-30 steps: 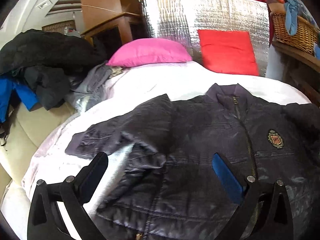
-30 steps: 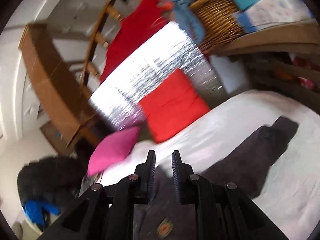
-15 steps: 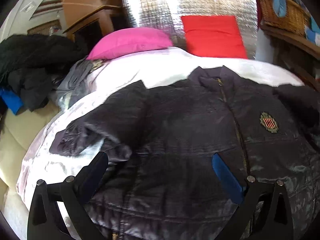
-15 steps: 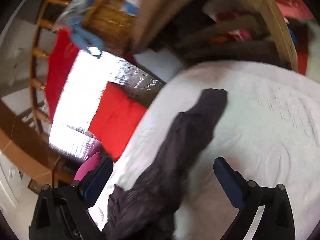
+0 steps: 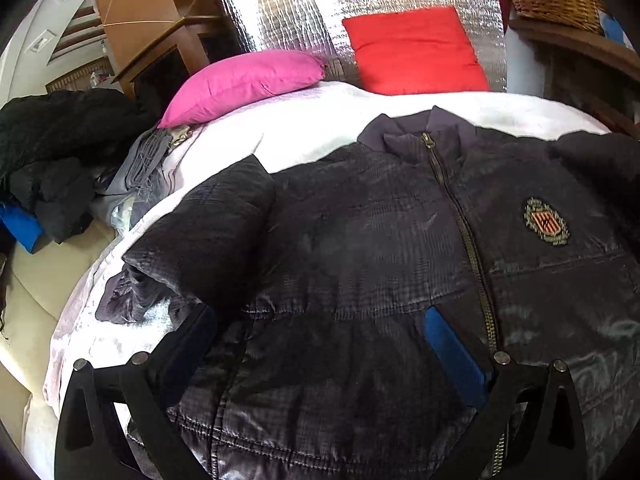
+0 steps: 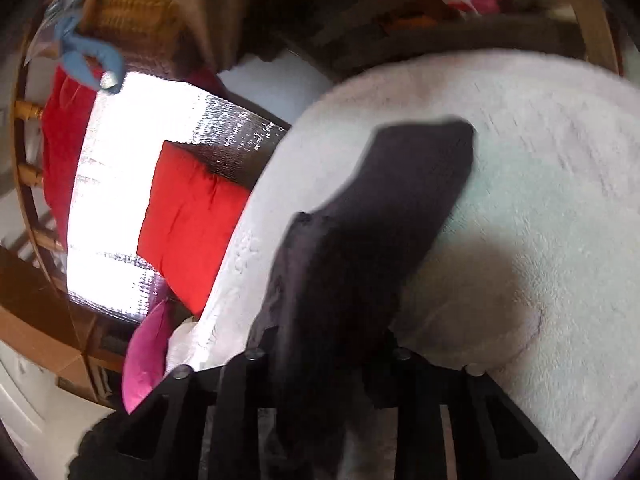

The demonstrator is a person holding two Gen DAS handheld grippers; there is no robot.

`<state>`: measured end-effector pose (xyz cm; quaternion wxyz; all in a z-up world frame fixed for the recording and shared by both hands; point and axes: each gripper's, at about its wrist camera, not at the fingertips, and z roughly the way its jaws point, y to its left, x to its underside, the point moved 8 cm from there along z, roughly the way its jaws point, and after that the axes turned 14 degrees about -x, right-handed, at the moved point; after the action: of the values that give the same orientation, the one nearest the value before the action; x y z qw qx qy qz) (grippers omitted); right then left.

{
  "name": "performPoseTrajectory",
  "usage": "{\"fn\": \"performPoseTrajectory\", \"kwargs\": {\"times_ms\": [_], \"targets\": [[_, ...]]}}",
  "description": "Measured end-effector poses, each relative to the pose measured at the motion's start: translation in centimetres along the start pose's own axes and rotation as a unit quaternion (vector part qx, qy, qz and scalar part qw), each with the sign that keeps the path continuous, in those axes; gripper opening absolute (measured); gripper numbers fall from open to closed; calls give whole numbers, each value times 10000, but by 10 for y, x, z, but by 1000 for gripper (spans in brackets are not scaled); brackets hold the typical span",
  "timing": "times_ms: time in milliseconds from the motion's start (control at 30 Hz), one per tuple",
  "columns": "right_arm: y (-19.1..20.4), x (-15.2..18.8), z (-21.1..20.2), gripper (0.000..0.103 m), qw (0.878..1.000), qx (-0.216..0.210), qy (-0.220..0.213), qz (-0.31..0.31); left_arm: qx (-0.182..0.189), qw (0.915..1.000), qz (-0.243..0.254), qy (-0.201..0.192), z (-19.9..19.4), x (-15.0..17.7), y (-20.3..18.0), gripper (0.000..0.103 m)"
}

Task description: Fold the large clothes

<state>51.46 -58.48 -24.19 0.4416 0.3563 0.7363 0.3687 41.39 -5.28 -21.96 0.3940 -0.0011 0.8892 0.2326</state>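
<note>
Half a second ago the right gripper [image 6: 326, 344] gaped; its jaws have just been closing and now pinch the jacket's sleeve [image 6: 384, 216], stretching ahead over the white bedcover [image 6: 540, 200]. Left gripper [image 5: 320, 332] hovers wide above the jacket [image 5: 360, 240].

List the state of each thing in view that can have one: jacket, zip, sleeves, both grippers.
Jacket: spread front-up on the white bed cover.
Zip: closed up to the collar.
Near sleeve: folded inward over the jacket's front.
Far sleeve: stretched out over the cover, pinched at the near end.
Left gripper: open above the jacket, holding nothing.
Right gripper: just closed on the far sleeve.
</note>
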Motion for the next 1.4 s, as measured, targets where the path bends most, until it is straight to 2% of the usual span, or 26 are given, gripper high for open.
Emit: {"fn": "performPoseTrajectory", "kwargs": {"times_ms": [33, 167, 300, 400, 500, 600, 700, 733, 767, 800, 833, 933, 1000, 1033, 1100, 1133, 1200, 1267, 1300, 1400], "targets": [[14, 0, -5, 21, 9998, -76, -70, -171, -7, 10000, -37, -21, -1, -1, 3, 103], [89, 11, -27, 20, 9942, -839, -255, -625, -93, 9996, -238, -138, -7, -8, 20, 103], [176, 62, -39, 21, 9790, -1605, 75, -1258, -191, 9986, -464, -194, -7, -13, 43, 103], [221, 120, -34, 21, 9643, -1995, 600, -1634, -336, 9966, -710, -230, -6, -15, 69, 103], [243, 189, -16, 21, 9510, -2162, 1315, -1776, -448, 9943, -950, -185, -1, -14, 92, 103], [239, 258, 8, 21, 9394, -2071, 2108, -1739, -516, 9913, -1207, -90, 5, -11, 113, 103], [216, 317, 34, 23, 9279, -1732, 3000, -1382, -618, 9880, -1413, -23, 10, -7, 130, 103], [207, 334, 38, 26, 9223, -1577, 3289, -1279, -638, 9874, -1451, -13, 11, -7, 132, 103], [196, 353, 38, 40, 9151, -1389, 3597, -1178, -654, 9864, -1510, 2, 13, -6, 136, 103], [190, 361, 38, 69, 9102, -1294, 3779, -1099, -653, 9861, -1529, 7, 13, -6, 137, 103], [187, 371, 33, 78, 9055, -1307, 3917, -981, -621, 9860, -1549, 22, 14, -6, 137, 103], [196, 368, 9, 81, 8986, -1466, 3981, -1118, -476, 9866, -1559, 20, 12, -8, 130, 103], [200, 345, -16, 81, 9025, -1654, 3743, -1344, -327, 9881, -1502, -49, 8, -11, 120, 103], [198, 333, -30, 81, 9105, -1697, 3502, -1400, -194, 9894, -1432, -124, 3, -13, 112, 103], [187, 284, -46, 81, 9376, -1550, 2752, -1453, 41, 9910, -1309, -266, -7, -18, 95, 103], [176, 258, -51, 81, 9513, -1310, 2368, -1478, 179, 9915, -1243, -345, -12, -20, 87, 103], [148, 210, -56, 81, 9696, -708, 1741, -1564, 429, 9917, -1112, -489, -22, -24, 68, 103], [114, 174, -58, 81, 9782, -99, 1367, -1560, 634, 9914, -983, -594, -29, -27, 47, 103], [100, 162, -56, 81, 9805, 23, 1324, -1450, 721, 9913, -921, -610, -31, -29, 38, 103], [63, 136, -46, 81, 9874, 40, 1380, -772, 883, 9929, -564, -567, -29, -32, 2, 103]]}}
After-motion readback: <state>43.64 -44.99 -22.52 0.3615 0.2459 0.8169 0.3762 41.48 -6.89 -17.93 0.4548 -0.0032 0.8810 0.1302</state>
